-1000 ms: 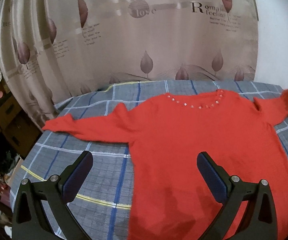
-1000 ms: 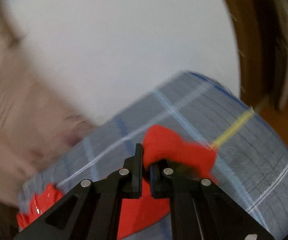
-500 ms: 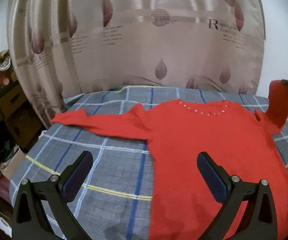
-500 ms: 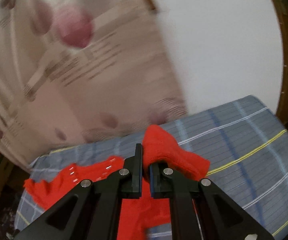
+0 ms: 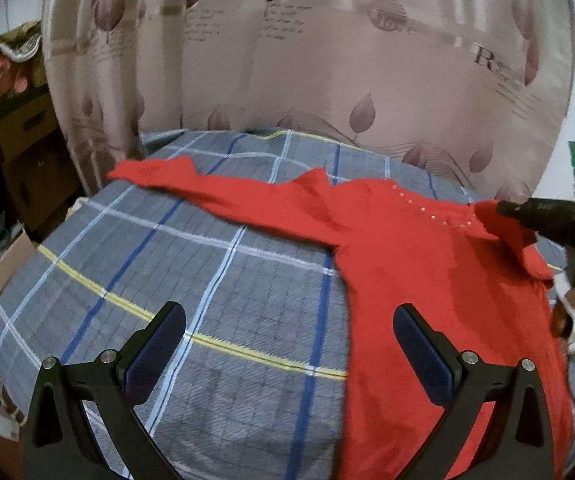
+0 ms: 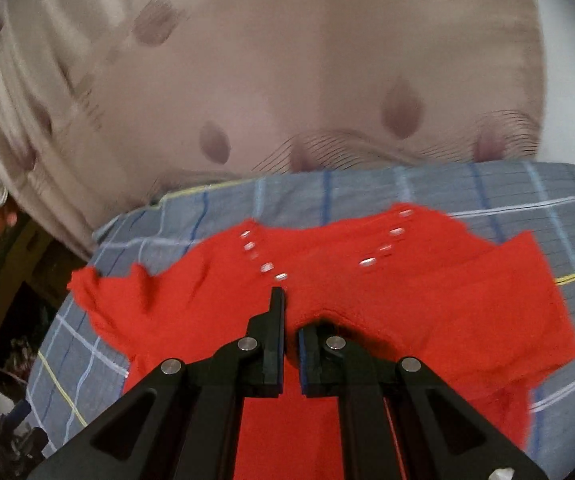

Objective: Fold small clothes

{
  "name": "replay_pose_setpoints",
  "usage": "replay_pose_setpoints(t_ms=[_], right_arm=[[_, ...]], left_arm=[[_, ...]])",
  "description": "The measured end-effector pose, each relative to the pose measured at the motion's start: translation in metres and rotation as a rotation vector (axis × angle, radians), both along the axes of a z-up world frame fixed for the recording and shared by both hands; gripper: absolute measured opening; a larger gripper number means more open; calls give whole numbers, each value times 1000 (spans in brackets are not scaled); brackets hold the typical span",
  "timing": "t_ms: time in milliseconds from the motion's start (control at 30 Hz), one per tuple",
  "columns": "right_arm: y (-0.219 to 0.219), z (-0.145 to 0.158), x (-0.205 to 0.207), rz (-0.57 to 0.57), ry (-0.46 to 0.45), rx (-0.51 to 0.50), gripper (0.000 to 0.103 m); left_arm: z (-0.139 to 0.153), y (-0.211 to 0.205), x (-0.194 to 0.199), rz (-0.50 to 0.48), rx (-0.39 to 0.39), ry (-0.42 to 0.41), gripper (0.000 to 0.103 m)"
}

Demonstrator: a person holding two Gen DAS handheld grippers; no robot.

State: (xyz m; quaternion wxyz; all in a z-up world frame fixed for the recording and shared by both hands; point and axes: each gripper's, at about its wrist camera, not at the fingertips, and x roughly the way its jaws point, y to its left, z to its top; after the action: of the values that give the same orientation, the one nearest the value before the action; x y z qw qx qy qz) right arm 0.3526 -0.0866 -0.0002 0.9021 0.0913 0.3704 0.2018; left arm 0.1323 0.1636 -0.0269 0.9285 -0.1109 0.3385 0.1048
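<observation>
folding the right sleeve [image 6: 367,312] inward: right gripper [image 6: 290,344] fingers pinch its cuff over the red sweater [image 5: 427,280] on the bed [image 5: 207,280]. left gripper [image 5: 287,348] wide, empty. next: release cuff on the chest.

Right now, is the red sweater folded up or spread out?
Mostly spread: sweater lies flat, one sleeve stretched out; right gripper folds the other inward.

Right gripper [image 6: 289,320] w/ black fingers nearly closed, pinching a fold of a red sweater [image 6: 427,300]. Sweater is lying on a grey plaid bedsheet [image 6: 547,200] w/ blue, white & yellow lines; small shiny beads [image 6: 265,267] are running in 2 rows along its neckline, just past the fingertips. Beige leaf-print curtain [image 6: 287,80] is hanging behind, blurred.
</observation>
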Motion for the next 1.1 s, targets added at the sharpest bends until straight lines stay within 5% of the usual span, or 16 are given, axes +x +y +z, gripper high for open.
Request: replay_pose_setpoints(t_ms=[533,600,667,733,933,1100], right_arm=[[118,-35,5,132,19,-94,9],[129,-39,5,172,34,-75,17],[136,-40,6,212,42,-29,54],[131,-36,4,234,32,80,74],[68,-17,-19,271,44,384,75],[-11,-22,-63,181,-6,303,75]], left_arm=[[-23,32,-1,31,-94,28,103],[-24,33,0,33,-92,29,103],[-23,33,0,36,-93,33,103],[-22,32,0,39,-96,33,103],[-16,24,2,8,-87,17,103],[-2,10,19,-117,-116,-29,103]])
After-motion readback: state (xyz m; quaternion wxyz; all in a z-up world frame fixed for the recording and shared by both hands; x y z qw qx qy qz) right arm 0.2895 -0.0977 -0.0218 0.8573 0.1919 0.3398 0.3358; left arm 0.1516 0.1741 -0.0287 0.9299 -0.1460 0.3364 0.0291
